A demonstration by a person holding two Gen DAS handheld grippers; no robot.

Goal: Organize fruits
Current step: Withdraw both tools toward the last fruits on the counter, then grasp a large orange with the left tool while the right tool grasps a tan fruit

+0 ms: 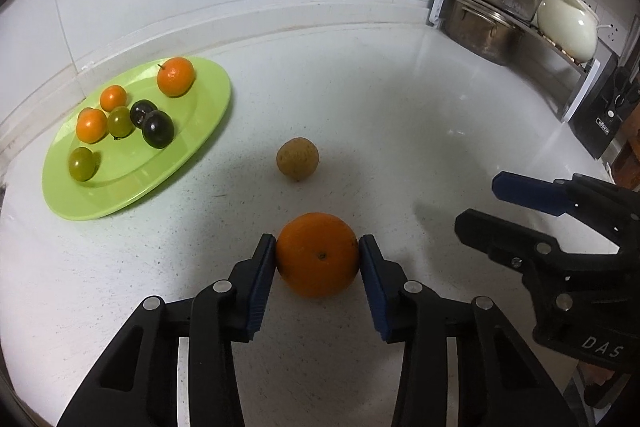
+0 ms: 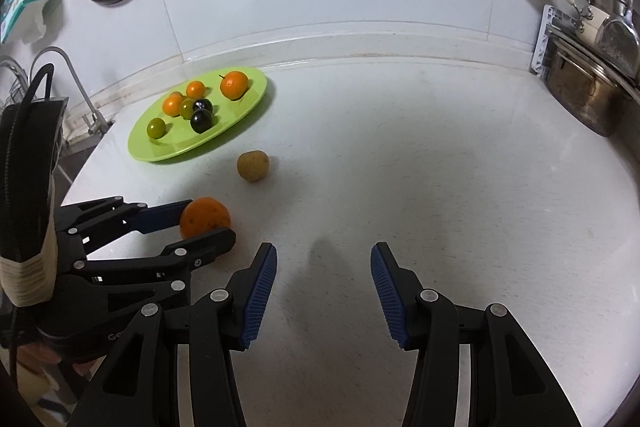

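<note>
My left gripper [image 1: 318, 245] is shut on an orange [image 1: 317, 254] low over the white counter; both blue pads touch its sides. It also shows in the right wrist view [image 2: 205, 217]. A brown round fruit [image 1: 297, 159] lies loose on the counter just beyond it. A green plate [image 1: 200, 131] at the far left holds several small oranges, green grapes and dark plums. My right gripper [image 2: 323, 257] is open and empty over bare counter, to the right of the left gripper; it shows in the left wrist view [image 1: 478, 201].
A dish rack [image 1: 576, 83] with a steel pot [image 1: 480, 27], a white kettle [image 1: 568, 23] and utensils stands at the back right. A faucet [image 2: 76, 83] and sink are at the left edge. The backsplash wall runs behind the plate.
</note>
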